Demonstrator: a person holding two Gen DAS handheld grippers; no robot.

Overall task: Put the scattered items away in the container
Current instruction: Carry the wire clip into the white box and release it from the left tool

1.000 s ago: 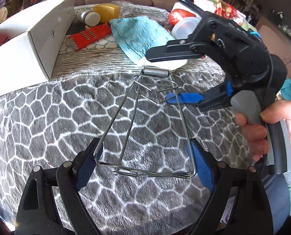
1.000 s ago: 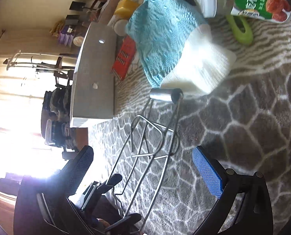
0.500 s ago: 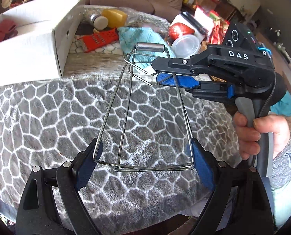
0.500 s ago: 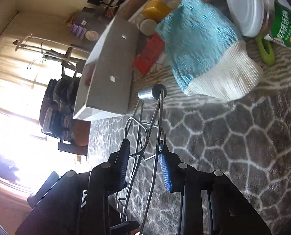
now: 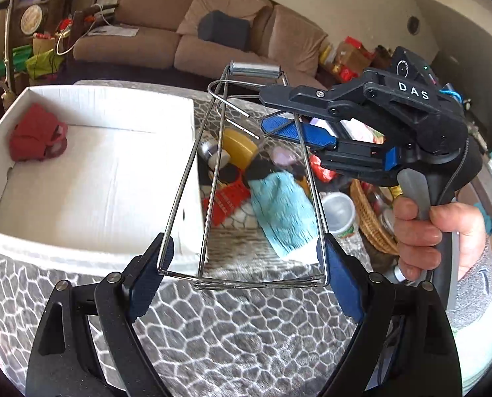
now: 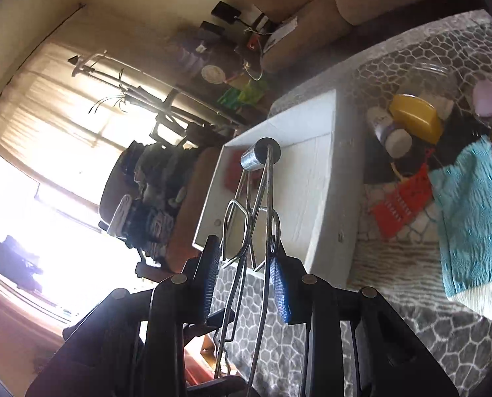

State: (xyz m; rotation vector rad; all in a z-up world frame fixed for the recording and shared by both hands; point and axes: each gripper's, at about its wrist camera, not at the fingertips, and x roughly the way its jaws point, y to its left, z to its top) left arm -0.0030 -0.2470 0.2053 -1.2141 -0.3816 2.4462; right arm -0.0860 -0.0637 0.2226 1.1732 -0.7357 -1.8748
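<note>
A bent wire rack (image 5: 213, 172) with a metal roller at its far end is lifted off the table. My left gripper (image 5: 242, 276) is shut on its wide near bar. My right gripper (image 5: 280, 112) is shut on its wires near the roller end; it also shows in the right wrist view (image 6: 246, 271), with the rack (image 6: 262, 198) between the pads. The white cardboard box (image 5: 90, 178) sits at the left, just beyond the rack, with a red cloth item (image 5: 36, 137) inside. The box also shows in the right wrist view (image 6: 315, 178).
On the grey patterned table cover (image 5: 246, 330) to the right of the box lie a teal cloth (image 5: 284, 211), a red grater (image 5: 227, 200), a yellow lid (image 5: 239, 147), a small jar (image 5: 213, 154) and a plastic cup (image 5: 340, 210). A wicker basket (image 5: 370, 218) stands at the right.
Both grippers closed on the wire rack and lifted it off the table. It has moved up and left toward the white box, whose inside now shows.
</note>
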